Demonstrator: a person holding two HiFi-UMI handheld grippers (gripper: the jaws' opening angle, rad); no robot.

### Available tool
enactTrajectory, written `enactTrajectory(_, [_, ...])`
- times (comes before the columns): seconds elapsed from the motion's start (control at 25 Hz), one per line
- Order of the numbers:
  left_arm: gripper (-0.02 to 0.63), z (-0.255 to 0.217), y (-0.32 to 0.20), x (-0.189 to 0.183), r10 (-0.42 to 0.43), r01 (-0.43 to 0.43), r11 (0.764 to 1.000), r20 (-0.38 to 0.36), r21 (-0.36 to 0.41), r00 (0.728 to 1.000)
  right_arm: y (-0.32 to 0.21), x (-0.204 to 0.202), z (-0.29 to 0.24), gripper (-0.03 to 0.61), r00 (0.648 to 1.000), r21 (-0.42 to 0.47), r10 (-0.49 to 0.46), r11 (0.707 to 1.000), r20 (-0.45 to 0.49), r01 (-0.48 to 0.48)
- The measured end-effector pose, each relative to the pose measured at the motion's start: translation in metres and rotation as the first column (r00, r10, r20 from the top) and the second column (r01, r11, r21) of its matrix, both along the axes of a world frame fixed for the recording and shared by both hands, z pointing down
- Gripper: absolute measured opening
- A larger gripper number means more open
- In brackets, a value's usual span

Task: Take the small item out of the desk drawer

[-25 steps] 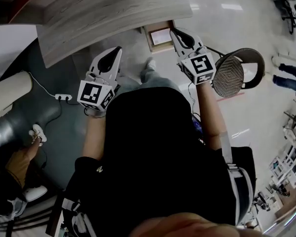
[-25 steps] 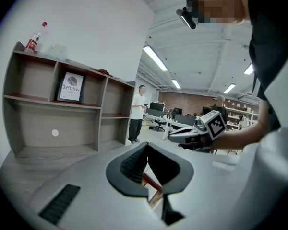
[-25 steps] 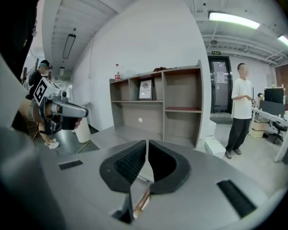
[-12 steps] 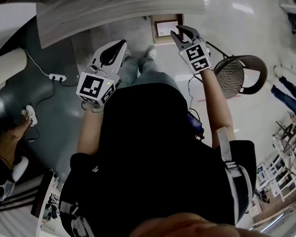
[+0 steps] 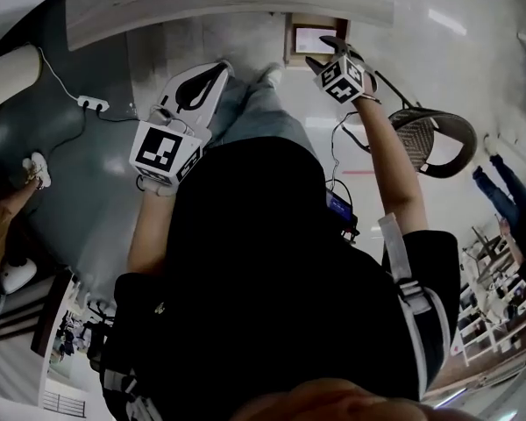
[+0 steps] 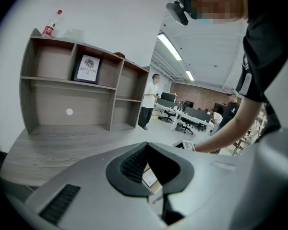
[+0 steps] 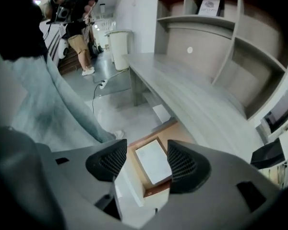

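Note:
Under the grey wooden desk (image 5: 202, 3) (image 7: 192, 99) a drawer (image 5: 291, 38) (image 7: 156, 188) stands pulled out. A flat white item (image 5: 314, 37) (image 7: 153, 163) lies in it. My right gripper (image 5: 320, 51) (image 7: 147, 150) hovers just over the drawer with its jaws opening. Nothing is between them; the white item shows beyond the gap. My left gripper (image 5: 219, 67) (image 6: 146, 147) hangs back at the left, over the floor in front of the desk, shut and empty.
A mesh chair (image 5: 434, 139) stands to the right of the drawer. A power strip (image 5: 92, 103) with its cable lies on the floor at the left. A shelf unit (image 6: 77, 90) sits on the desk. The person's leg (image 7: 48, 104) is close beside the right gripper.
The right gripper has reached farther forward over the drawer and its jaws have spread apart. The left gripper has stayed shut in about the same place.

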State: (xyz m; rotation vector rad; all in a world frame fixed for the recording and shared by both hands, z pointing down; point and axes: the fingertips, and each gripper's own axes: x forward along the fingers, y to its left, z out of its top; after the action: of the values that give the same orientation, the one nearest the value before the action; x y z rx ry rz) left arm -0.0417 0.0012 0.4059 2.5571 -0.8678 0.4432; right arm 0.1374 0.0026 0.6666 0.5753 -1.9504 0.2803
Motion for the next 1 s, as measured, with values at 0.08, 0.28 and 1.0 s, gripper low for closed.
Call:
enactTrajectory(0.08, [0.009, 0.005, 0.001, -0.006, -0.012, 0.012, 1.0, 0.001, -0.009, 1.0, 0.0, 0.002, 0.024, 0.267, 0.998, -0.023, -0.035, 0.999, -0.052, 0.034])
enactTrajectory(0.28, [0.009, 0.027, -0.001, -0.022, -0.049, 0.049, 0.998, 0.006, -0.044, 0.999, -0.002, 0.011, 0.087, 0.321, 0.978, -0.072, -0.126, 0.991, -0.167, 0.116])
enactTrajectory(1.0, [0.008, 0.044, 0.004, -0.059, -0.084, 0.09, 0.992, 0.058, -0.092, 0.995, -0.009, 0.041, 0.162, 0.393, 0.91, -0.162, -0.24, 0.967, -0.338, 0.195])
